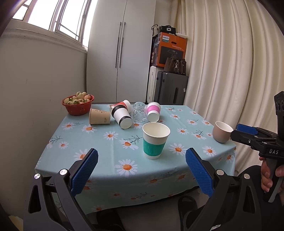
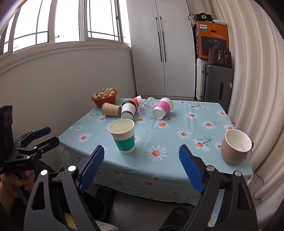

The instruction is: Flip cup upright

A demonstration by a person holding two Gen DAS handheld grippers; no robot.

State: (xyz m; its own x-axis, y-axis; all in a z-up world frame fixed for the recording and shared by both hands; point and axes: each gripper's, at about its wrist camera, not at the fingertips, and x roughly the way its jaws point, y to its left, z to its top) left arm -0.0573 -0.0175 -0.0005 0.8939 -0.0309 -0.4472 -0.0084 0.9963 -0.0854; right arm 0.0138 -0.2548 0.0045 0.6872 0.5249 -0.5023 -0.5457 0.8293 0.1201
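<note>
Five cups (image 1: 122,116) lie tipped at the table's (image 1: 99,142) far end; both the left gripper (image 1: 141,170) and right gripper (image 2: 141,166) gape wide, empty. Grasp one mid-body, rotate gently.

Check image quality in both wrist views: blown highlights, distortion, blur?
Left wrist: window blown out, curtain bowed by fisheye, green-sleeved cup sharp. Right wrist: window blown white too, dark corner vignette, glass tumbler still legible.
</note>
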